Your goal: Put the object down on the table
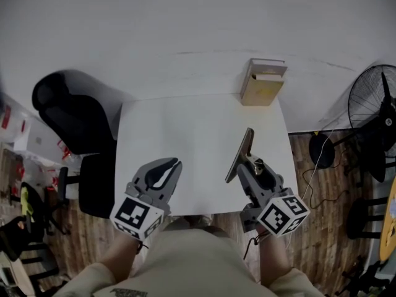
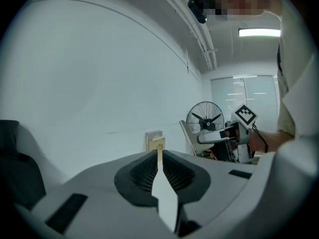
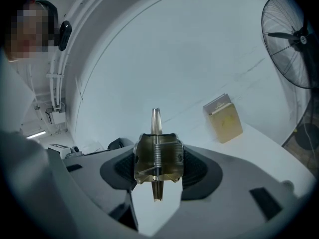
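Note:
A thin dark clipboard [image 1: 240,155] with a brass-coloured spring clip [image 3: 158,159] stands on edge above the right half of the white table [image 1: 179,141]. My right gripper [image 1: 251,164] is shut on the clip, one jaw on each side; the board's edge [image 3: 156,121] rises straight up between the jaws. From the left gripper view the clipboard [image 2: 188,136] slants up at the right, held by the right gripper [image 2: 215,136]. My left gripper [image 1: 164,169] hovers over the table's near left part, jaws together and nothing between them.
A tan box with a book on top [image 1: 264,82] leans against the wall at the table's back right. A standing fan [image 1: 377,113] is off the right side, a black office chair [image 1: 71,113] off the left. The person's body is at the near edge.

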Demonstrator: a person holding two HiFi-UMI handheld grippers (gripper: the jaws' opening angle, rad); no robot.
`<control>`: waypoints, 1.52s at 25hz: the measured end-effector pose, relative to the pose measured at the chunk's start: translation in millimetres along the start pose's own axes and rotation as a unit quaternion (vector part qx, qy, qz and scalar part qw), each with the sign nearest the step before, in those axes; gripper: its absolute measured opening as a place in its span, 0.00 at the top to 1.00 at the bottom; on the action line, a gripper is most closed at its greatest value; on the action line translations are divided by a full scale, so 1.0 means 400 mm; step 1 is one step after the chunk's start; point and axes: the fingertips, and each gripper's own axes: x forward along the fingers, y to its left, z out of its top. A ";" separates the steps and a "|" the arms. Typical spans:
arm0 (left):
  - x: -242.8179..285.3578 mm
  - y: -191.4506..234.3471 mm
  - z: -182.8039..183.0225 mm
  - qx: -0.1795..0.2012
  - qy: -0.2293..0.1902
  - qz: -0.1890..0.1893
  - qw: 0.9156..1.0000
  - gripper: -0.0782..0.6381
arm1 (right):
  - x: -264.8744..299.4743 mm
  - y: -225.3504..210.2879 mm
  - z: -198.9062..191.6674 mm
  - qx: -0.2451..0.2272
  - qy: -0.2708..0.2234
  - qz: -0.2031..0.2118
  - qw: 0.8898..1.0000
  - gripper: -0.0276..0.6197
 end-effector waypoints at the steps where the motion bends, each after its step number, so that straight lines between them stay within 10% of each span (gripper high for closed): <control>1: -0.005 0.010 -0.003 0.000 0.000 0.000 1.000 0.83 | 0.007 0.007 -0.004 0.003 0.000 -0.001 1.000 0.60; 19: -0.017 0.217 -0.073 -0.013 0.025 0.015 0.999 0.83 | 0.212 0.026 -0.081 0.019 0.047 -0.019 0.999 0.60; 38: 0.107 0.353 -0.231 -0.052 0.096 0.008 0.994 0.83 | 0.542 -0.132 -0.331 0.050 0.204 -0.040 0.977 0.60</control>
